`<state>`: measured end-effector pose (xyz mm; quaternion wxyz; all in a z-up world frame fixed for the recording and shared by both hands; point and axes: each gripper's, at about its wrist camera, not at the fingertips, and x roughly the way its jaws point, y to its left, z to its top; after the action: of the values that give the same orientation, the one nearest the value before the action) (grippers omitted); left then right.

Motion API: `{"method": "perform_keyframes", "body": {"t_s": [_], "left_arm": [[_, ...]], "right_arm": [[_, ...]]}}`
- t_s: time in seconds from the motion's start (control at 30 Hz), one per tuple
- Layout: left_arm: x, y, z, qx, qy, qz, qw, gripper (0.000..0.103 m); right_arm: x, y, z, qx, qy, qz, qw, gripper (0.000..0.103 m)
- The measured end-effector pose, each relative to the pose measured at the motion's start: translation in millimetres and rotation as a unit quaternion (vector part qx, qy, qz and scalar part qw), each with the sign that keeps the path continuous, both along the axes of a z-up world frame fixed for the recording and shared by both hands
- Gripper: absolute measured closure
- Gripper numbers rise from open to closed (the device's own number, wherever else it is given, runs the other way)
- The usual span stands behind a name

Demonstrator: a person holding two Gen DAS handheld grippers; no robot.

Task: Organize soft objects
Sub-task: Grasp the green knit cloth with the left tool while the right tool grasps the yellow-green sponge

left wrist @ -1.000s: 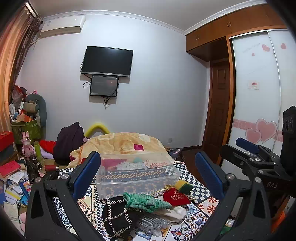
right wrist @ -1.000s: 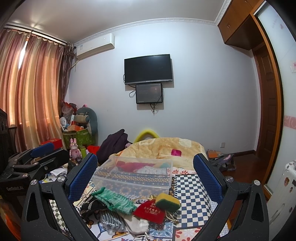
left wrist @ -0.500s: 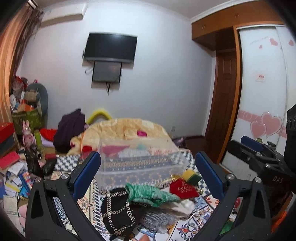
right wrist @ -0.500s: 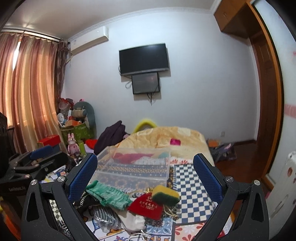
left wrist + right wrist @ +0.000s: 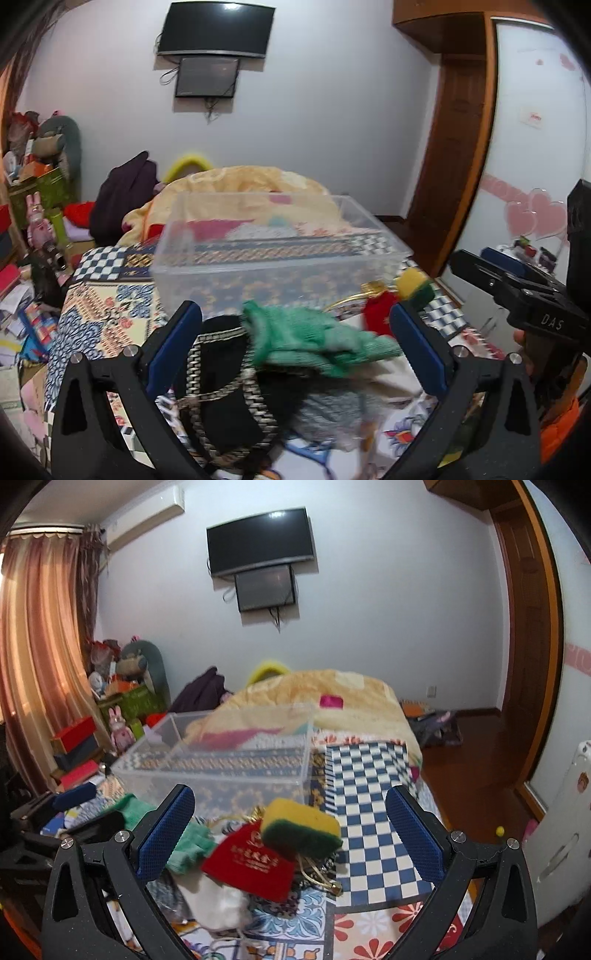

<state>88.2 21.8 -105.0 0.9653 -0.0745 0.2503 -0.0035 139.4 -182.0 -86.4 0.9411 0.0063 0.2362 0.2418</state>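
Note:
A pile of soft things lies on the patterned bed cover in front of a clear plastic box (image 5: 273, 254), which also shows in the right wrist view (image 5: 229, 760). In it are a green knit glove (image 5: 314, 338), a black bag with a metal chain (image 5: 225, 384), a red pouch (image 5: 251, 864), a yellow-green sponge (image 5: 299, 827) and a white cloth (image 5: 218, 904). My left gripper (image 5: 295, 343) is open, low over the glove and black bag. My right gripper (image 5: 291, 834) is open around the sponge and red pouch, without touching them.
A folded yellow blanket (image 5: 325, 694) lies behind the box. Clutter of boxes, books and toys (image 5: 40, 236) stands left of the bed. The wooden floor and door (image 5: 517, 635) are to the right. The other gripper (image 5: 524, 291) shows at the right of the left wrist view.
Both grippers have moved forward and down toward the pile; the soft things and the box now look much larger and nearer. Both stay open.

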Motion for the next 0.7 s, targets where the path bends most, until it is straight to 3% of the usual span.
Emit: {"method": "perform_keyframes", "body": {"t_s": [0.13,0.3,0.43,0.47,0.57,0.7], "left_arm": [[2,6,-9,-0.011,0.007,0.004,0.9999,0.003],[11,1,-19,-0.008,0.024,-0.011,0.9996,0.021],[15,1,-26,-0.011,0.032,-0.02,0.9992,0.043],[15,1,-27,-0.013,0.032,-0.026,0.9991,0.052],[15,-3,-26,-0.001,0.027,-0.02,0.9994,0.064],[12,-5,-23,0.004,0.016,-0.02,0.9997,0.074]], "right_arm": [[14,0,-14,-0.006,0.03,-0.006,1.0,0.005],[25,0,-29,-0.008,0.068,-0.007,0.998,0.021],[29,0,-35,-0.001,0.085,0.003,0.996,0.044],[28,0,-36,0.003,0.088,0.008,0.996,0.044],[25,1,-33,0.0,0.078,0.008,0.997,0.048],[21,0,-29,0.001,0.066,0.012,0.998,0.049]]}}
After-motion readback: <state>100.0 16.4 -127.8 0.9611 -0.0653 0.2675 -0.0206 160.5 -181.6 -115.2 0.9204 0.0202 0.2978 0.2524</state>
